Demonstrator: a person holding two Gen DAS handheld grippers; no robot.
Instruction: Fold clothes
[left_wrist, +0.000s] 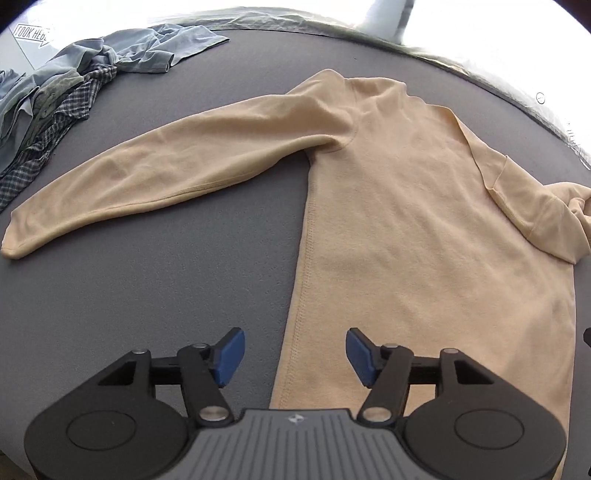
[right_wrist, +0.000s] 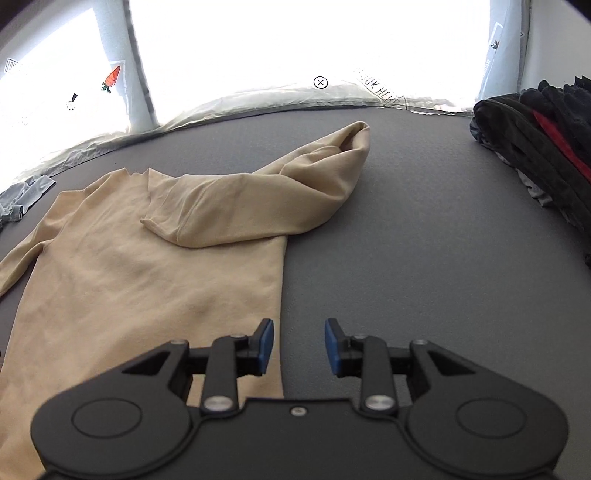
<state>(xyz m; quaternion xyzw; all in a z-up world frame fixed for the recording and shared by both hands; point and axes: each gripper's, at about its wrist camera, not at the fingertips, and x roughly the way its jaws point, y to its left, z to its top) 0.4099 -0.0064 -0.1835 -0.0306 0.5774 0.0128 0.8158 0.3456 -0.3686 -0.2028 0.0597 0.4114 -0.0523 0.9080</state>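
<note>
A beige long-sleeved shirt lies flat on the grey table. Its left sleeve stretches out flat to the left. Its right sleeve is bunched and folded over near the shoulder. My left gripper is open and empty, over the shirt's left side seam near the hem. My right gripper is open and empty, over the shirt's right side edge near the hem; the shirt fills the left of that view.
A heap of blue-grey and checked clothes lies at the table's far left. A stack of dark and red clothes sits at the far right. A bright window with crinkled plastic runs along the table's far edge.
</note>
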